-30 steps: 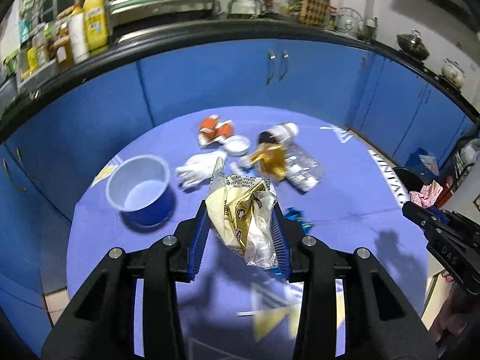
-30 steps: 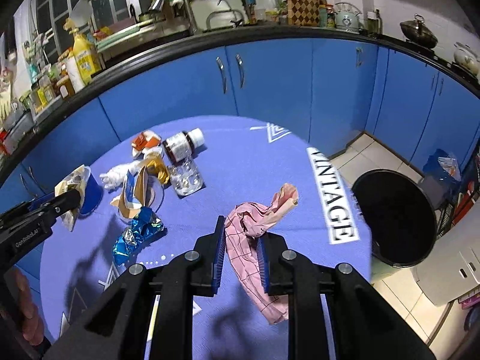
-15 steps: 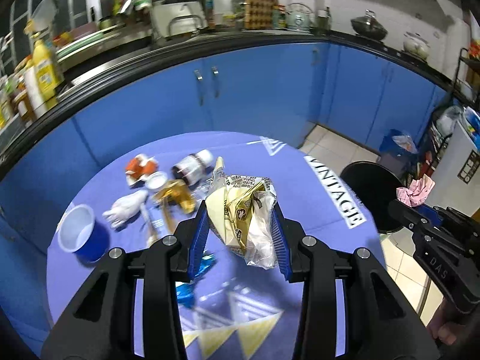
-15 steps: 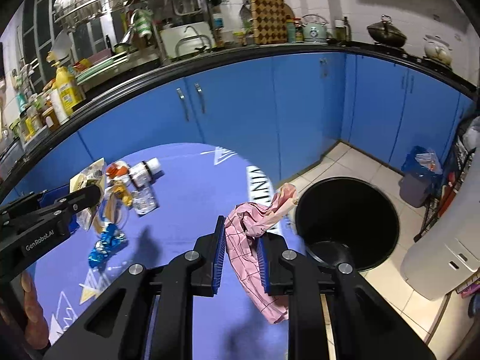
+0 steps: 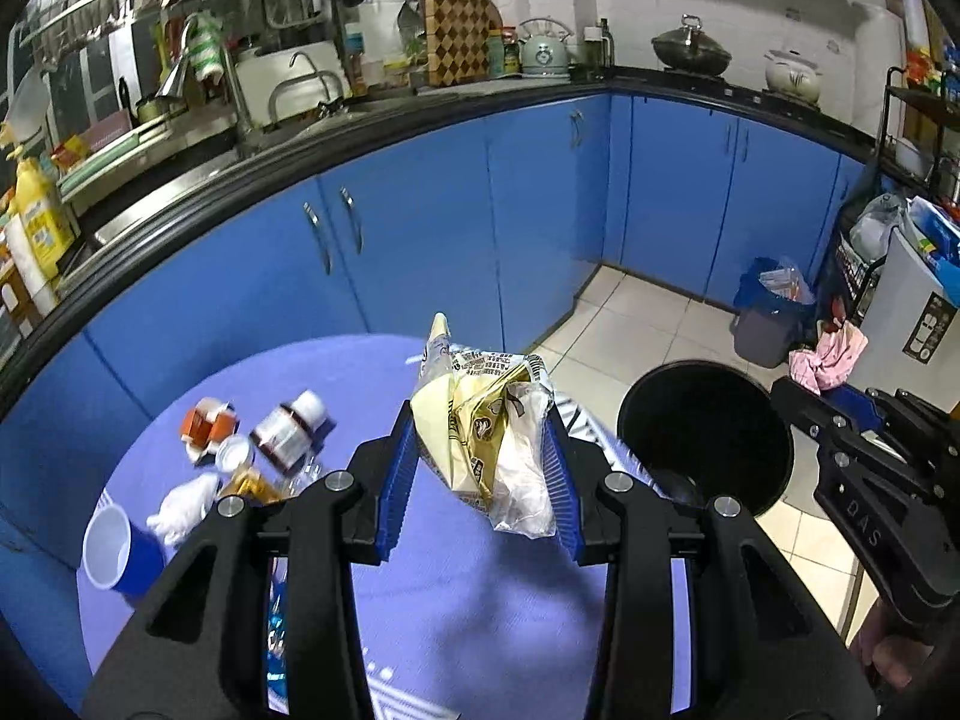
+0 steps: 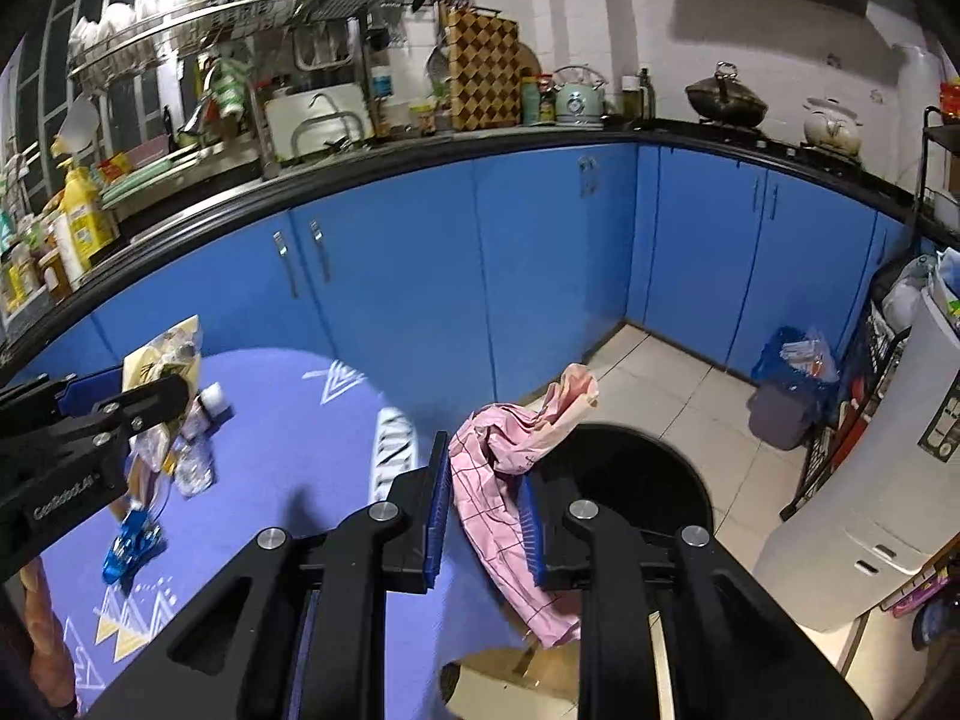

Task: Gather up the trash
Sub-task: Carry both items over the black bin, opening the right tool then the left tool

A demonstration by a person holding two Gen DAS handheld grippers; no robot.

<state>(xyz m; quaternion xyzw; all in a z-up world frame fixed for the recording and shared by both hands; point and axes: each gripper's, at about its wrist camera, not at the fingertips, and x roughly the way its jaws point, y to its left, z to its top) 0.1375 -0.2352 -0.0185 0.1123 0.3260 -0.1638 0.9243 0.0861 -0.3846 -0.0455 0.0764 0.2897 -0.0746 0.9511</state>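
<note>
My left gripper is shut on a crumpled yellow and clear snack wrapper, held above the right part of the purple table. My right gripper is shut on a pink checked paper wrapper, held at the near rim of the round black trash bin on the floor. The bin also shows in the left wrist view, with my right gripper at its right side. More trash lies on the table: a brown bottle, an orange wrapper, a white glove.
A blue cup stands at the table's left edge. A blue foil wrapper lies near the front of the table. Blue cabinets run behind. A small grey bin with a blue bag and a white appliance stand to the right.
Both grippers have swung to the right with their wrappers. The black bin has come closer in both views, and the pink wrapper now hangs at its rim.
</note>
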